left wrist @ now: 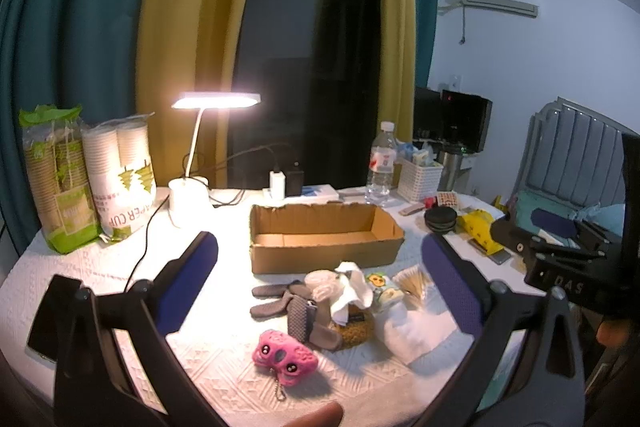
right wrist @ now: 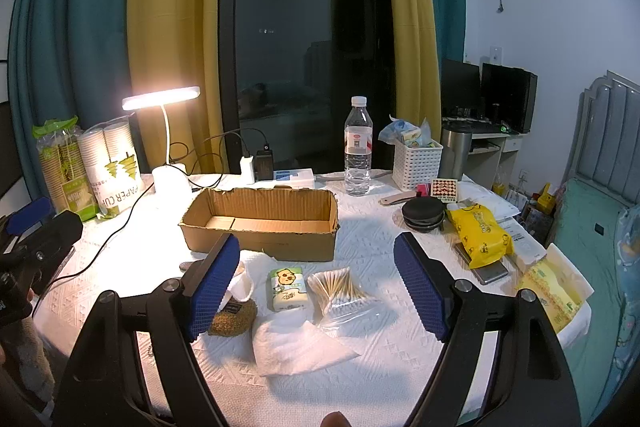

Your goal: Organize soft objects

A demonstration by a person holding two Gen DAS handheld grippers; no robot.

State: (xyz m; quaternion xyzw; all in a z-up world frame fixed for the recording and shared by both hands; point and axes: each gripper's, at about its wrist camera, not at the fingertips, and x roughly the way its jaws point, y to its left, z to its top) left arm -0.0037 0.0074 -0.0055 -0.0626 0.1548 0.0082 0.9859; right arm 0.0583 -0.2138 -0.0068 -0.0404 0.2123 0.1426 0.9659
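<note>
Both grippers hung above the near edge of the worktop (right wrist: pixel 360 227), which was covered with a white embossed cloth. Left gripper (left wrist: pixel 320 287): jaws spread wide, nothing between the blue pads. Right gripper (right wrist: pixel 316 283): jaws likewise spread wide, holding nothing.

Soft objects lay in a loose heap on the cloth, just in front of an open cardboard box (left wrist: pixel 326 237). The box interior looked bare in both views.

Heap, as seen from the left wrist view:
- pink plush keychain (left wrist: pixel 283 351) nearest the camera, apart from the rest, its chain trailing toward the worktop edge;
- grey knitted piece with long ears (left wrist: pixel 296 307), lying flat, touching the pile;
- white cloth (left wrist: pixel 352 291) crumpled on top of an olive-yellow round pad (left wrist: pixel 354 331);
- small tissue pack with a cartoon bear (right wrist: pixel 289 289), beside the white cloth;
- clear bag of cotton swabs (right wrist: pixel 340 293), just right of the tissue pack;
- folded white tissue (right wrist: pixel 300 347) lying flat in front of the pack and the swabs.

In the right wrist view the left pad covered part of the white cloth and round pad.

Background: lit desk lamp (right wrist: pixel 164 99), water bottle (right wrist: pixel 357 147), white basket (right wrist: pixel 418 163), sleeves of paper cups (left wrist: pixel 120 175), yellow packet (right wrist: pixel 478 231).
</note>
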